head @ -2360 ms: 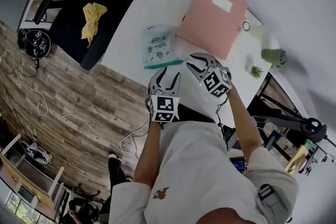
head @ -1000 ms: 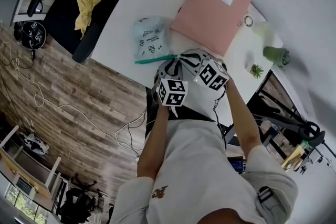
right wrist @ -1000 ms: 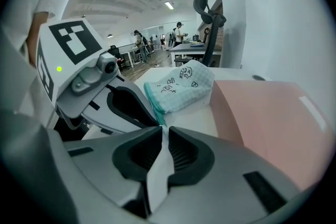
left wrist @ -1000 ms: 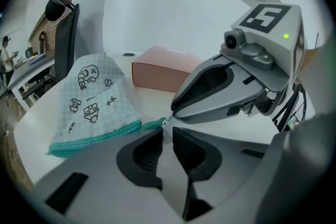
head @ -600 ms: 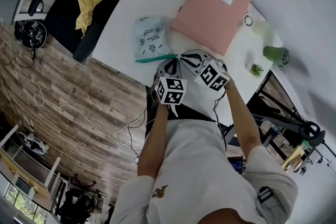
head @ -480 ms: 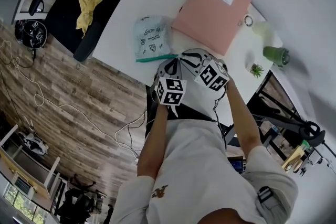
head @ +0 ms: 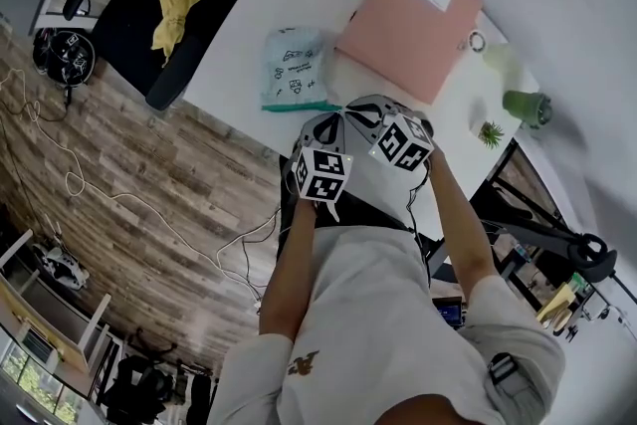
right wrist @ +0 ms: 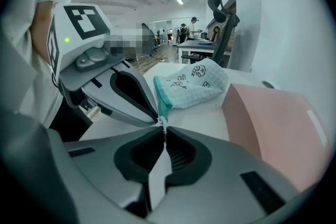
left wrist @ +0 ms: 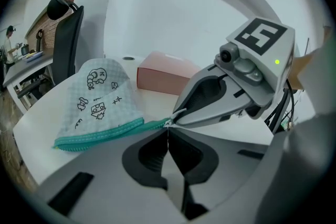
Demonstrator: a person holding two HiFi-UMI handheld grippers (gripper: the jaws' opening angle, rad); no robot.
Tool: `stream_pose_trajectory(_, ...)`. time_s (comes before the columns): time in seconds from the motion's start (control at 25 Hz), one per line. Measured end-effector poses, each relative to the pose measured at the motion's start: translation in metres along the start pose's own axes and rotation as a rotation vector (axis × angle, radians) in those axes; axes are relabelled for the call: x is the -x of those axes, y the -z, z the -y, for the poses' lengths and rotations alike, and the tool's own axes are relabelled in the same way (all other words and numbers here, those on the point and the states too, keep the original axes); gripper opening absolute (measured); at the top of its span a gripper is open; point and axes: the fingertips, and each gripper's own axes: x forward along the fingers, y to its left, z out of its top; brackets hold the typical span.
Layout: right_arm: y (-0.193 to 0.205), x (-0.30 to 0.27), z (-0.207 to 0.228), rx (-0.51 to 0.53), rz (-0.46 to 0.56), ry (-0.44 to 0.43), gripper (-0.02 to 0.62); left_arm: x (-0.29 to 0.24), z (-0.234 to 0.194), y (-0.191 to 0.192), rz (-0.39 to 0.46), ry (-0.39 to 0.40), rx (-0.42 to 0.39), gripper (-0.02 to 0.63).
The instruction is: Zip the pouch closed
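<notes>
Wood-plank flooring ran along the left, where a dark chair with a yellow cloth draped on it stood beside the white table. Near the table's front edge the mint pouch lay flat, its teal zipper edge turned toward the person. At the right-hand end of that zipper the left gripper had its jaws pressed together, apparently nipping the pouch's end. The right gripper, tip to tip with it, had just been closing and pinched what looked like the small pale zipper pull. Further right lay a pink folder, just beside the pouch, then a green cup and a little plant. By my reading both grips were set and the pull itself had not begun; how much of the zipper stood open could not be told. The next move would call for the left to anchor the fabric while the right drew the pull steadily along the teeth toward the far end, kept in line so the pouch neither bunched nor slipped.
</notes>
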Motion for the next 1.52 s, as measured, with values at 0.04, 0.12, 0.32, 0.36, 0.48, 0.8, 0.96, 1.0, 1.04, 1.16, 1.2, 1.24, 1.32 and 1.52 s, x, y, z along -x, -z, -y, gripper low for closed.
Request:
stream_pose_trajectory(0.04, 0.0, 0.0, -0.002, -0.007, 0.001, -0.008, 0.014, 0.001, 0.0, 0.001, -0.001, 0.001, -0.001, -0.002)
stream_pose_trajectory(0.12, 0.0, 0.0, -0.005, -0.021, 0.003, -0.017, 0.012, 0.004, 0.0, 0.003, -0.002, 0.0, -0.004, -0.002)
stream_pose_trajectory(0.32, 0.004, 0.002, -0.008, -0.044, 0.008, -0.008, 0.011, 0.005, 0.003, 0.006, 0.0, -0.002, -0.009, -0.002)
stream_pose_trajectory(0.36, 0.005, 0.003, -0.009, -0.05, 0.009, -0.006, 0.011, 0.005, 0.003, 0.006, 0.002, -0.002, -0.01, -0.002)
stream_pose_trajectory(0.48, 0.007, 0.005, -0.008, -0.055, 0.009, 0.0, 0.011, 0.005, 0.004, 0.006, 0.003, -0.001, -0.014, -0.002)
stream_pose_trajectory(0.8, 0.008, 0.011, -0.007, -0.062, 0.012, 0.007, 0.011, 0.006, 0.0, 0.005, 0.006, -0.021, 0.0, -0.002)
stream_pose_trajectory(0.96, 0.009, 0.012, -0.006, -0.066, 0.016, 0.015, 0.011, 0.006, -0.001, 0.005, 0.007, -0.033, 0.003, -0.002)
stream_pose_trajectory(1.0, 0.01, 0.012, -0.006, -0.068, 0.014, 0.014, 0.011, 0.006, -0.001, 0.005, 0.008, -0.033, 0.004, -0.002)
stream_pose_trajectory(1.04, 0.01, 0.013, -0.006, -0.07, 0.016, 0.014, 0.011, 0.006, -0.001, 0.005, 0.008, -0.034, 0.003, -0.002)
stream_pose_trajectory(1.16, 0.01, 0.013, -0.005, -0.071, 0.02, 0.022, 0.011, 0.007, -0.003, 0.005, 0.01, -0.048, 0.01, -0.002)
stream_pose_trajectory(1.2, 0.011, 0.014, -0.004, -0.072, 0.018, 0.025, 0.011, 0.007, -0.004, 0.005, 0.011, -0.052, 0.016, -0.002)
stream_pose_trajectory(1.24, 0.011, 0.014, -0.004, -0.074, 0.019, 0.026, 0.011, 0.007, -0.006, 0.006, 0.011, -0.053, 0.021, -0.002)
stream_pose_trajectory(1.32, 0.011, 0.014, -0.004, -0.08, 0.02, 0.023, 0.011, 0.008, -0.006, 0.005, 0.01, -0.051, 0.017, -0.002)
stream_pose_trajectory(1.52, 0.012, 0.014, -0.001, -0.085, 0.015, 0.037, 0.011, 0.009, -0.012, 0.005, 0.013, -0.081, 0.03, -0.002)
